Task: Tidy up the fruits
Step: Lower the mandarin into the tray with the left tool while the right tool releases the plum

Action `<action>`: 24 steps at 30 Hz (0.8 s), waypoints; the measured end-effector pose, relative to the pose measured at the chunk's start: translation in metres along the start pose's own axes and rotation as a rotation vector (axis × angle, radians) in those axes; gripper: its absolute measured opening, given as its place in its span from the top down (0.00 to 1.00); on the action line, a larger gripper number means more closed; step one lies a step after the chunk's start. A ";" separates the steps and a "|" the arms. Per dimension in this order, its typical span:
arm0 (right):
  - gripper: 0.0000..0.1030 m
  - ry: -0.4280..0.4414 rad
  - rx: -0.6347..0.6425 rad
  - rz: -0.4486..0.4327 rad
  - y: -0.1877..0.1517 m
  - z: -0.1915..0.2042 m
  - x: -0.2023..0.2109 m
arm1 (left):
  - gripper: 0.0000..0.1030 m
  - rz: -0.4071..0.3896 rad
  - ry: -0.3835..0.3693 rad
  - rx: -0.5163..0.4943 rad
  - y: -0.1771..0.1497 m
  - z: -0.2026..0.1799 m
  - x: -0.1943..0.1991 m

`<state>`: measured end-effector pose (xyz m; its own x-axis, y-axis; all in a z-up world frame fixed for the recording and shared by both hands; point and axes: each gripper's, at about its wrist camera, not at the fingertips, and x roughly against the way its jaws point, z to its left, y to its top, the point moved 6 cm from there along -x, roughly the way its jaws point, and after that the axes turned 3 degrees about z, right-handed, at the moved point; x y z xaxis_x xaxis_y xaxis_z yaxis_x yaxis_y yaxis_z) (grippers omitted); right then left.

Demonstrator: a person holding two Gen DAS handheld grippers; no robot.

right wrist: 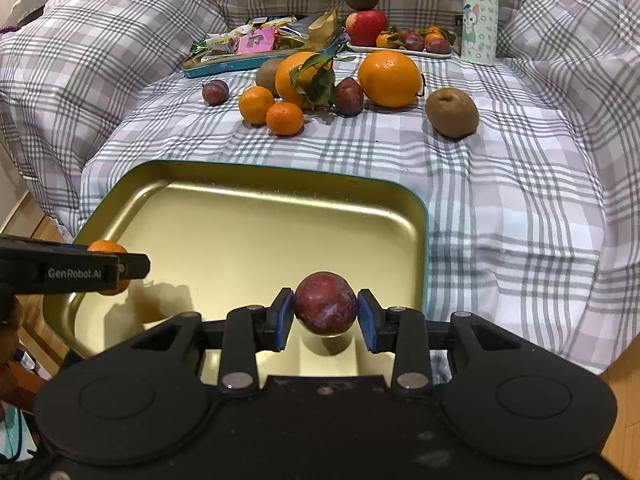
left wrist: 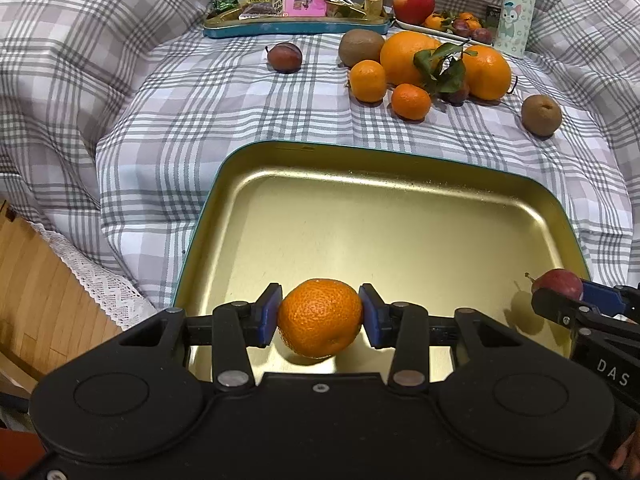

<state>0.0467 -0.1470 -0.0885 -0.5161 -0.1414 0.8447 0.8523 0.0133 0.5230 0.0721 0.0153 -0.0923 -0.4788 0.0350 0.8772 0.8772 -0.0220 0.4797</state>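
Note:
My left gripper [left wrist: 320, 316] is shut on a mandarin [left wrist: 320, 317] just above the near left part of the gold tray [left wrist: 400, 216]. My right gripper [right wrist: 325, 314] is shut on a dark red plum [right wrist: 325, 303] over the tray's [right wrist: 248, 220] near right part. The plum also shows in the left wrist view [left wrist: 558, 282], and the mandarin in the right wrist view [right wrist: 105, 249]. Loose fruit lies beyond the tray on the plaid cloth: two big oranges [right wrist: 389, 78], two mandarins [right wrist: 285, 118], kiwis [right wrist: 452, 112] and plums [right wrist: 349, 96].
A teal tin of snacks [right wrist: 256, 46] sits at the back. A white plate [right wrist: 400, 49] with an apple, a kiwi and small fruit stands beside a mint bottle [right wrist: 480, 16]. Plaid bedding rises all around. Wooden floor [left wrist: 44, 304] lies at the left.

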 end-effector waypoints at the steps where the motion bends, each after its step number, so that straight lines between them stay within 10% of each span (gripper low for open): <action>1: 0.64 -0.001 0.000 -0.001 -0.002 0.000 0.001 | 0.51 0.000 -0.003 0.000 -0.001 0.000 0.001; 24: 0.64 0.007 0.044 0.030 -0.013 0.004 0.000 | 0.51 -0.007 -0.011 0.038 -0.007 0.003 0.010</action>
<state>0.0357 -0.1433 -0.0952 -0.4894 -0.1471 0.8596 0.8629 0.0613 0.5017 0.0617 0.0192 -0.0868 -0.4847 0.0459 0.8735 0.8747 0.0161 0.4845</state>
